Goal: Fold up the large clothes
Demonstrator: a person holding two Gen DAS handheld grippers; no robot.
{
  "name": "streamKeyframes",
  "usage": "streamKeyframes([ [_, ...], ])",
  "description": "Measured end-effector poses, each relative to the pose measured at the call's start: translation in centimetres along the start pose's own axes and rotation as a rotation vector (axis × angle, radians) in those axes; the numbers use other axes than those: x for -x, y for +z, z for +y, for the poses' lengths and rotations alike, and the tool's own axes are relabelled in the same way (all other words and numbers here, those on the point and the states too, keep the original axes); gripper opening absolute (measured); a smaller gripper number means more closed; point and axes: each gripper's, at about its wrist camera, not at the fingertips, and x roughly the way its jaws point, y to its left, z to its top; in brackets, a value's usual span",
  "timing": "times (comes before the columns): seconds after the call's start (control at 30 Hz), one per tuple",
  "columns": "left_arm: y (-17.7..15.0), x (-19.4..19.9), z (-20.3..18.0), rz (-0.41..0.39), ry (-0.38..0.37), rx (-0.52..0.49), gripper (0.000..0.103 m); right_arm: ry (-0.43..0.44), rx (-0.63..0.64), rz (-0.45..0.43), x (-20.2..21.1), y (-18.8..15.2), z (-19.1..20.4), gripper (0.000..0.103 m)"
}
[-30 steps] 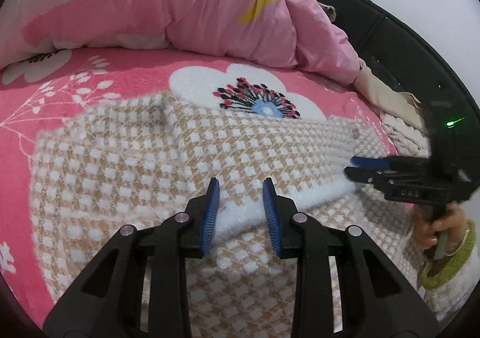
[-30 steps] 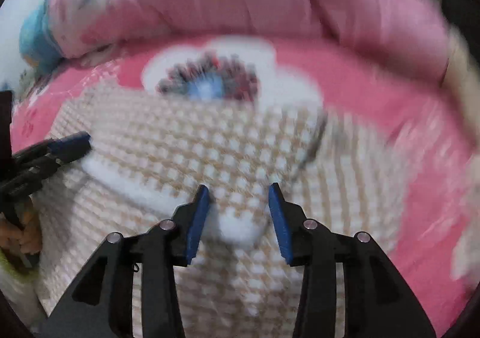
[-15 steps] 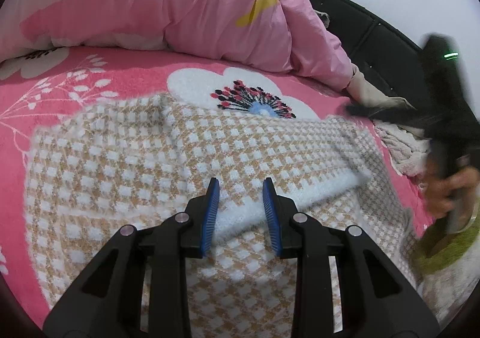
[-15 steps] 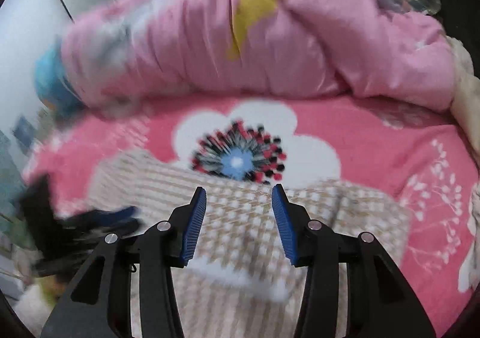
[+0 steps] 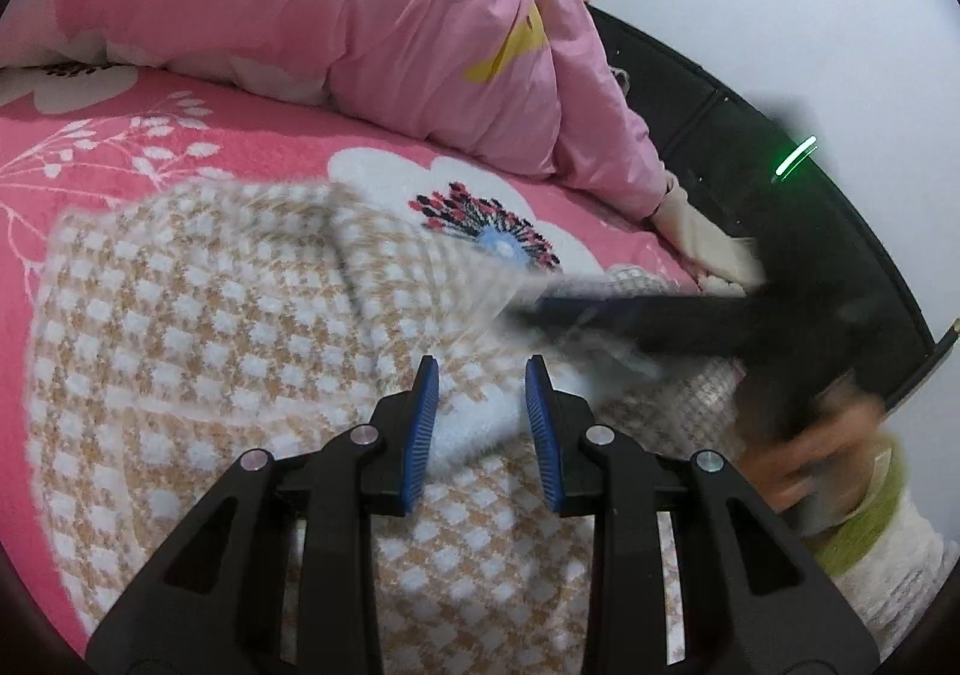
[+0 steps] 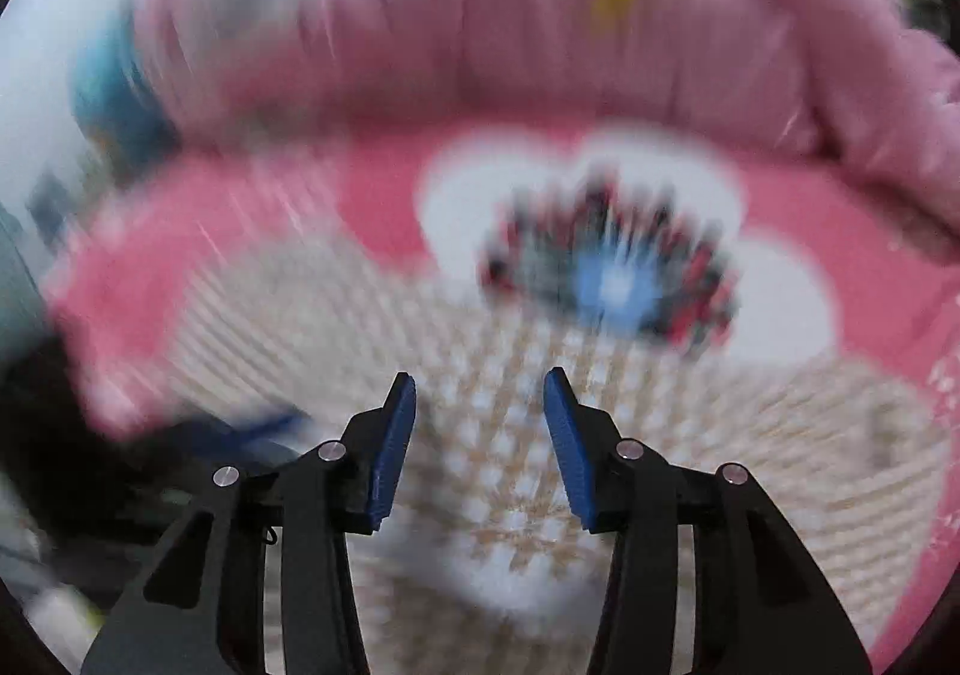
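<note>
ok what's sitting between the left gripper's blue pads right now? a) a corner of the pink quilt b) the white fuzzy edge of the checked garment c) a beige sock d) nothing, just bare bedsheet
b: in the left wrist view the left gripper has the white fuzzy edge of the tan-and-white checked garment running between its blue pads, while the pink quilt lies farther back on the bed.

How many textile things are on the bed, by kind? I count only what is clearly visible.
Beige-and-white checked knitted garment: 1
Pink fleece blanket with white flower print: 1
Pink quilted duvet, bunched up: 1
Cream cloth by the black headboard: 1
Total: 4
</note>
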Motion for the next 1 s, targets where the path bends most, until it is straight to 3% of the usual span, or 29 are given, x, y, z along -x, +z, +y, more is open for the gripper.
streamKeyframes([
  [0.17, 0.0, 0.8, 0.8, -0.033, -0.089, 0.026, 0.03, 0.121, -0.108, -0.027, 3.4, 1.3, -1.5, 0.043],
  [0.27, -0.1, 0.8, 0.6, -0.036, -0.085, 0.019, 0.031, 0.172, -0.099, -0.1, 5.4, 2.2, -1.2, 0.042],
  [0.33, -0.2, 0.8, 0.6, -0.037, -0.086, 0.024, 0.031, 0.214, -0.088, -0.099, 5.0, 3.0, -0.3, 0.042],
  [0.43, 0.1, 1.3, 0.6, -0.04, -0.089, 0.039, 0.03, 0.183, -0.062, 0.03, 0.4, 1.6, 0.6, 0.038],
  [0.47, 0.4, 1.7, 0.5, -0.045, -0.044, 0.043, 0.024, 0.164, -0.035, 0.014, 0.2, 1.0, 1.1, 0.038],
  [0.5, 0.6, 2.1, 0.6, -0.052, -0.047, 0.044, 0.025, 0.156, -0.014, 0.001, 0.6, 0.9, 1.3, 0.037],
  [0.63, 2.3, 3.5, -0.4, -0.105, -0.062, 0.022, 0.028, 0.253, -0.085, -0.041, 4.9, 1.1, -0.9, 0.035],
  [0.7, 3.7, 3.1, -1.4, -0.102, -0.044, -0.009, 0.032, 0.233, -0.115, -0.084, 7.0, 1.0, -2.9, 0.035],
  [0.8, 5.9, 1.1, -2.8, -0.061, 0.017, -0.039, 0.039, 0.149, -0.144, -0.109, 8.6, 0.3, -5.6, 0.035],
  [0.87, 6.9, -1.2, -3.4, -0.006, 0.063, -0.051, 0.044, 0.077, -0.152, -0.079, 7.3, -0.4, -6.8, 0.035],
  [0.9, 7.1, -2.5, -3.5, 0.027, 0.108, -0.062, 0.052, -0.03, -0.123, -0.04, 6.0, -1.3, -7.4, 0.032],
  [0.93, 7.0, -3.6, -3.4, 0.058, 0.158, -0.068, 0.056, -0.054, -0.088, -0.034, 4.8, -2.1, -7.3, 0.032],
  [0.97, 6.6, -5.5, -2.8, 0.122, 0.245, -0.072, 0.058, -0.041, -0.079, -0.053, 4.7, -2.7, -7.6, 0.032],
  [1.0, 5.9, -7.4, -1.7, 0.194, 0.287, -0.064, 0.058, -0.033, -0.09, -0.051, 5.0, -2.7, -7.7, 0.032],
])
